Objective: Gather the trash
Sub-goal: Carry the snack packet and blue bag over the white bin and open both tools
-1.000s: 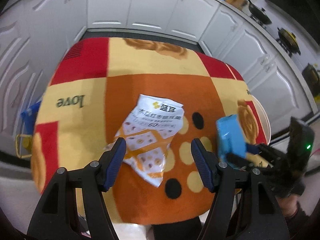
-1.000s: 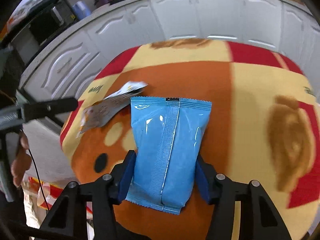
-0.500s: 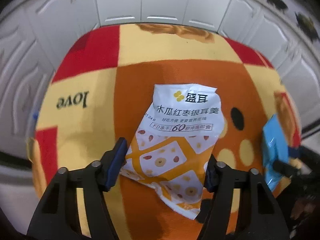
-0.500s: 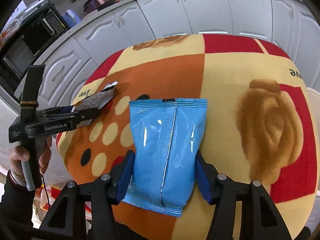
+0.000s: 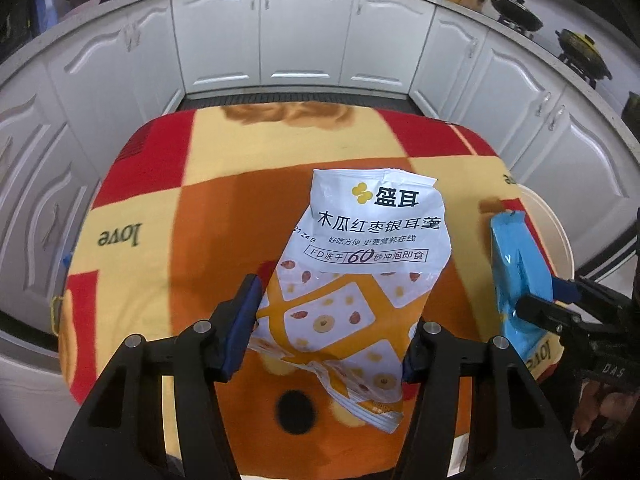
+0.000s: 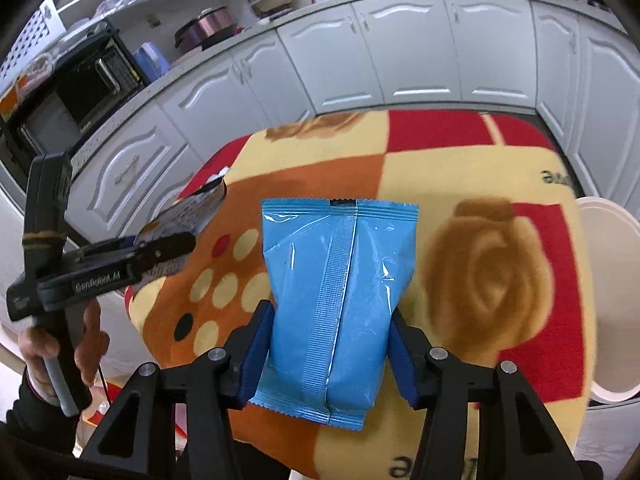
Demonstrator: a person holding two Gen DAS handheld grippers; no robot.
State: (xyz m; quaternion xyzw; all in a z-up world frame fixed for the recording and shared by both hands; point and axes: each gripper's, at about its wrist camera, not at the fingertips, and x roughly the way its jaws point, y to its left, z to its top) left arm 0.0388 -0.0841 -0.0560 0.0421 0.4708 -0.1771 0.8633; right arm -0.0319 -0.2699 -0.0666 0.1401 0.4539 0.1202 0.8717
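A checked cloth [image 5: 224, 216] in red, yellow and orange, printed with roses and the word "love", covers the tabletop. White cabinets [image 5: 304, 36] curve round behind it under a pale counter. A black microwave [image 6: 76, 92] sits at the left with a pinkish pot [image 6: 208, 26] near it. Dark pans [image 5: 516, 12] stand on the counter at the right.

Blanket [image 5: 224, 220] lies bare leftward; white bin [image 6: 612, 280] flanks its right edge.

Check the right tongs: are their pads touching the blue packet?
Touching. In the right wrist view both pads of the right tongs press the blue packet, pinching its sides, no gap.
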